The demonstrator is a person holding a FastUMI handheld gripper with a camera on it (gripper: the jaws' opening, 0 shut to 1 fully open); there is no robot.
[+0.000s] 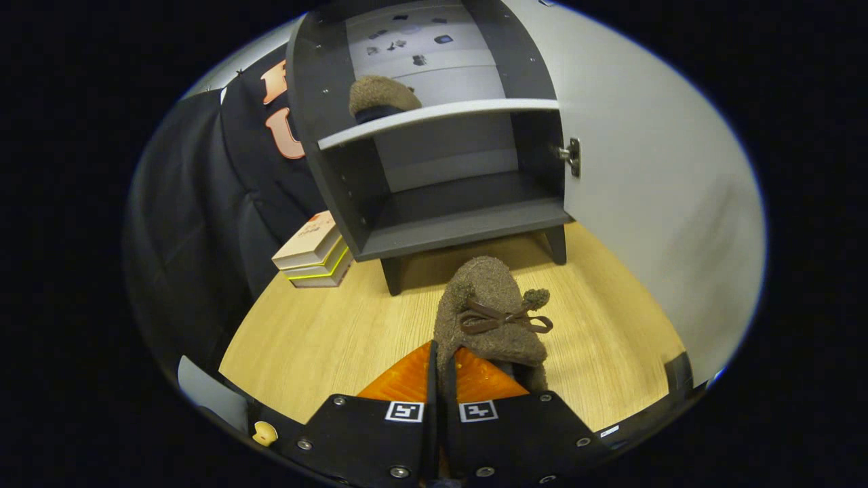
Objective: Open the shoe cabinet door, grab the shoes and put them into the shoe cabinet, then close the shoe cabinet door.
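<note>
A fuzzy, matt cloth shoe (491, 315) with a smooth leathery bow (502, 317) is lying on the wood-grain table (325, 339); the matt laminate cabinet (434, 169) is carrying a shiny metal hinge (571, 156).

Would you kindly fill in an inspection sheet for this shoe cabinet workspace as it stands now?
Surface: light wooden tabletop, bare ahead of the cabinet.
Job's things: dark grey shoe cabinet with white door swung open; one fuzzy brown slipper on the upper shelf; second fuzzy brown slipper with ribbon bow held by its edge.
Clutter: stack of books left of the cabinet.
Gripper: gripper shut on the bow slipper's rim.
Cables: nothing seen.
Surroundings: black cloth wall.
</note>
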